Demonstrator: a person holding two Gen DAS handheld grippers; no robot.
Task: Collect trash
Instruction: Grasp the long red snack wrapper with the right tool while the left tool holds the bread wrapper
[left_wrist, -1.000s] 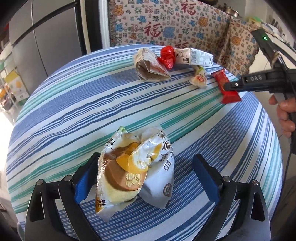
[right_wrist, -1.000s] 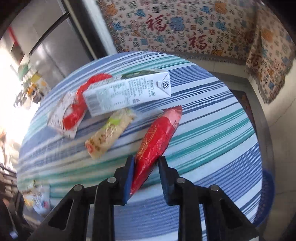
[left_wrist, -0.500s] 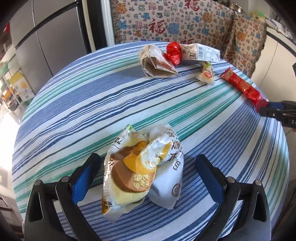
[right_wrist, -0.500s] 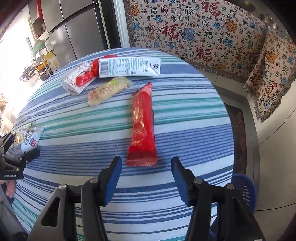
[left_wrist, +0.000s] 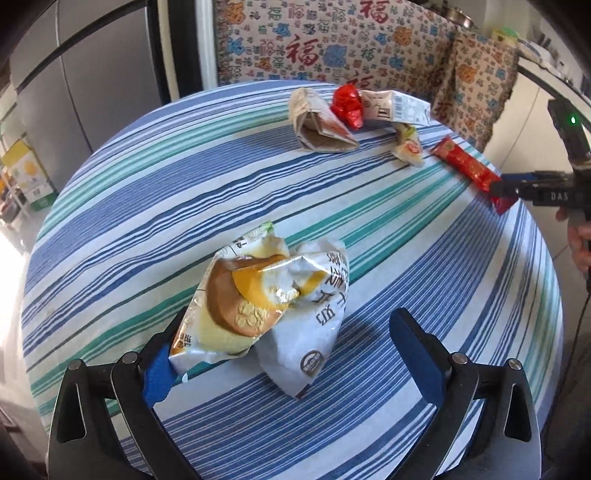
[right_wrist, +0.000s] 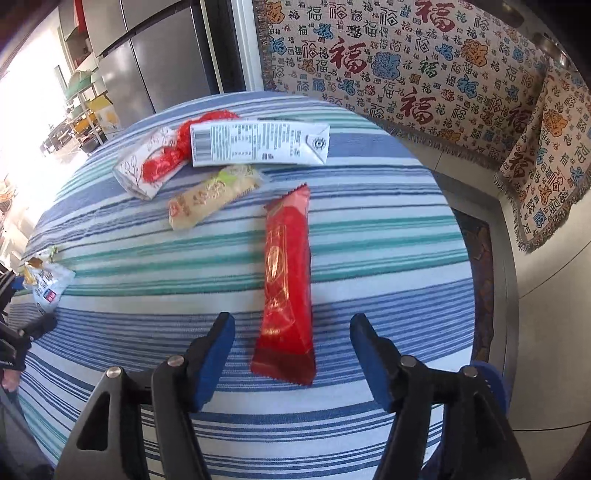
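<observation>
A crumpled white and yellow snack bag (left_wrist: 269, 306) lies on the striped round table (left_wrist: 147, 192), between the fingers of my open left gripper (left_wrist: 284, 339), against the left finger. A long red wrapper (right_wrist: 288, 280) lies between the fingers of my open right gripper (right_wrist: 291, 332), its near end at the fingertips. It also shows in the left wrist view (left_wrist: 469, 170) with the right gripper (left_wrist: 517, 188) at its end. Further off lie a beige snack wrapper (right_wrist: 210, 195), a flattened white carton (right_wrist: 258, 144), a red foil wrapper (right_wrist: 166, 162) and a folded paper wrapper (left_wrist: 317, 125).
A patterned blanket (right_wrist: 406, 74) covers a sofa behind the table. A steel fridge (right_wrist: 147, 66) stands at the back left. A blue basket rim (right_wrist: 491, 376) shows on the floor below the table's right edge.
My right gripper opened and let go of the red wrapper, which now lies flat on the table. My left gripper stayed open around the snack bag and shifted slightly.
</observation>
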